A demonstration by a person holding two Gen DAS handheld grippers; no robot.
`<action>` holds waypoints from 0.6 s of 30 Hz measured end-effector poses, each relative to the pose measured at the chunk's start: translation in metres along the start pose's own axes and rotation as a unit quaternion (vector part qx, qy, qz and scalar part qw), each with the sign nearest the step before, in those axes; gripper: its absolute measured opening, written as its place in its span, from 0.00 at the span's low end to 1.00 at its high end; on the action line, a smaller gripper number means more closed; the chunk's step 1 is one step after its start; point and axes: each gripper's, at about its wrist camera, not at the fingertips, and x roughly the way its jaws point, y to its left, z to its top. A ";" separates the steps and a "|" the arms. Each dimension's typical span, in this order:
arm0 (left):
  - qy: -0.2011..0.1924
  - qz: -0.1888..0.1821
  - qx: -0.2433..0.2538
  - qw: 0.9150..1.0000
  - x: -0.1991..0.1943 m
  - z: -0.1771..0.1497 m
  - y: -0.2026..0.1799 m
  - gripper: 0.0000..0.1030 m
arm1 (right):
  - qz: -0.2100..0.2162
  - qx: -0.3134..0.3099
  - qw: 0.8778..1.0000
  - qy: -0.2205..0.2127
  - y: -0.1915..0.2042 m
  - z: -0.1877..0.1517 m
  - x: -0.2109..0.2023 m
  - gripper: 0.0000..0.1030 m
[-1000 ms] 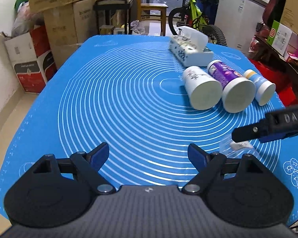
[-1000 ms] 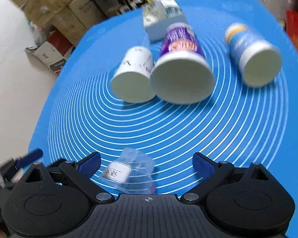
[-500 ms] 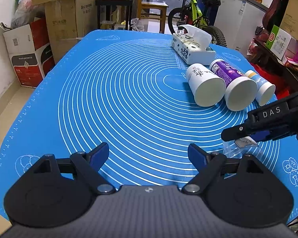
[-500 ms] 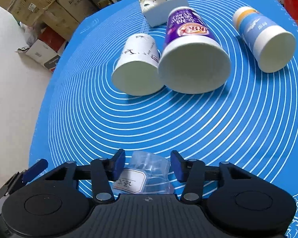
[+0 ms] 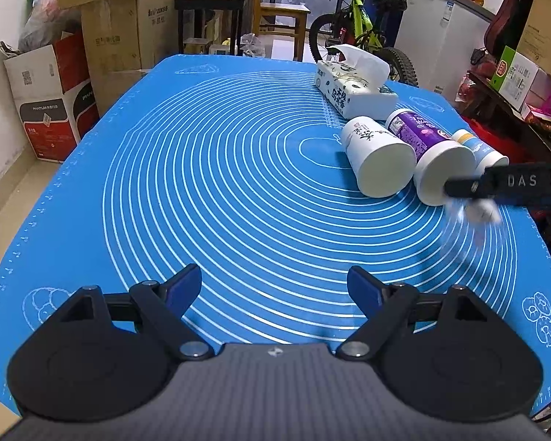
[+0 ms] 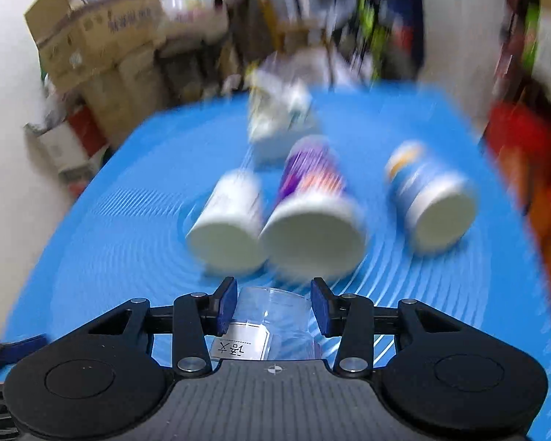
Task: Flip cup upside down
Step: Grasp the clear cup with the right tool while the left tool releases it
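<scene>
Clear plastic cup between blue pads

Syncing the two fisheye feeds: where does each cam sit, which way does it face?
Left wrist: on the left gripper, low over the blue mat, facing the far clutter; own open fingers, right gripper at right.
Right wrist: on the right gripper, blurred, facing the lying paper cups; fingers shut on the clear cup.
Shared: mat, paper cups, tissue pack, clear cup.
</scene>
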 end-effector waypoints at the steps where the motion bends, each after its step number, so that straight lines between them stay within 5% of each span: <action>1: 0.000 0.002 -0.001 1.000 0.001 0.000 -0.001 0.84 | -0.016 -0.014 0.999 -0.030 -0.003 -0.004 -0.001 0.48; 4: 0.001 0.003 -0.002 1.000 0.003 -0.001 -0.004 0.84 | -0.054 -0.050 0.993 -0.098 -0.009 -0.019 0.003 0.48; 8: 0.000 0.003 0.003 1.000 0.003 -0.002 -0.007 0.84 | -0.061 -0.060 0.990 -0.116 -0.022 -0.035 0.011 0.49; 18: -0.001 -0.017 0.014 1.000 0.000 -0.008 -0.021 0.84 | -0.044 -0.086 0.991 -0.096 -0.014 -0.064 -0.017 0.48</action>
